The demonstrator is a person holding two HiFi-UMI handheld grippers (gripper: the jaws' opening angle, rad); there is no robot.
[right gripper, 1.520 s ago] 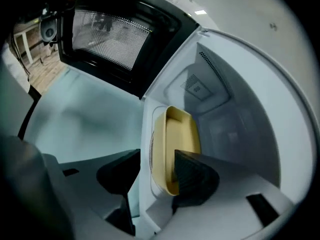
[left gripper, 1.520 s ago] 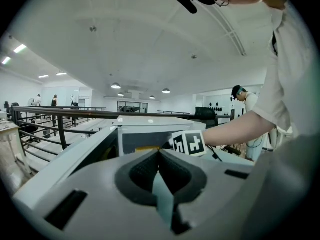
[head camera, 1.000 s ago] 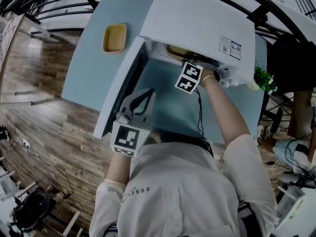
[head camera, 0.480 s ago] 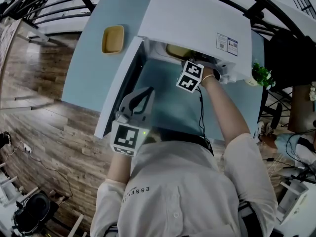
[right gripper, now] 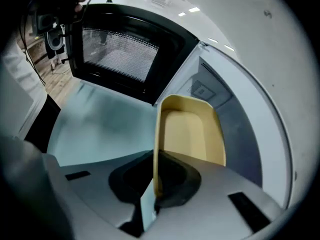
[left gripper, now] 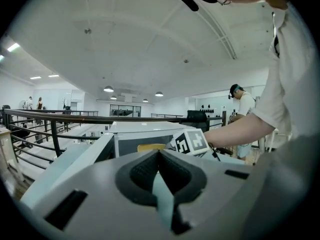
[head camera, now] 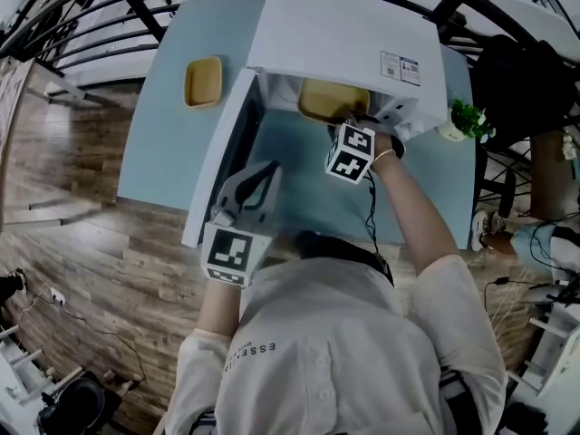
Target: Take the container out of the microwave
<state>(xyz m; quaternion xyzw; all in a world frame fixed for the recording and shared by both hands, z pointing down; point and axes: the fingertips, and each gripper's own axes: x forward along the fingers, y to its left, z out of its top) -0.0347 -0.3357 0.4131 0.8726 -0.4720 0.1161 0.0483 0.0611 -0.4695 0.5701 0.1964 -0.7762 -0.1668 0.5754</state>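
In the head view, the white microwave (head camera: 353,34) was seen along the far edge of the bench (head camera: 159,152), with its door (head camera: 217,157) swung open to the left. The yellow container (head camera: 331,100) lay at the mouth of the oven, part of it showing past the front edge. The right tongs (head camera: 344,123) were met at its near rim. The left tongs (head camera: 261,178) were held apart from it, beside the open door, with their tips drawn together. A second yellow dish (head camera: 203,82) was left near the far left corner of the bench.

In the left gripper view, the left tongs (left gripper: 159,154) were seen closed on nothing. Beyond them the container (left gripper: 151,147) could be made out in the oven's opening, next to the marker cube (left gripper: 192,141) of the other tongs.

In the right gripper view, the right tongs (right gripper: 156,170) were clamped on the near wall of the container (right gripper: 190,134), the wall standing edge-on between the pads. The tray was tilted away into the cavity (right gripper: 245,134), with the door's mesh window (right gripper: 117,54) to the left.

The withdrawal itself was judged to be in hand: the grip was made, and the container was not yet clear of the oven. A steady, level pull toward the near edge would be called for next, as a one-sided grip on a thin wall could let the tray tip or slip.
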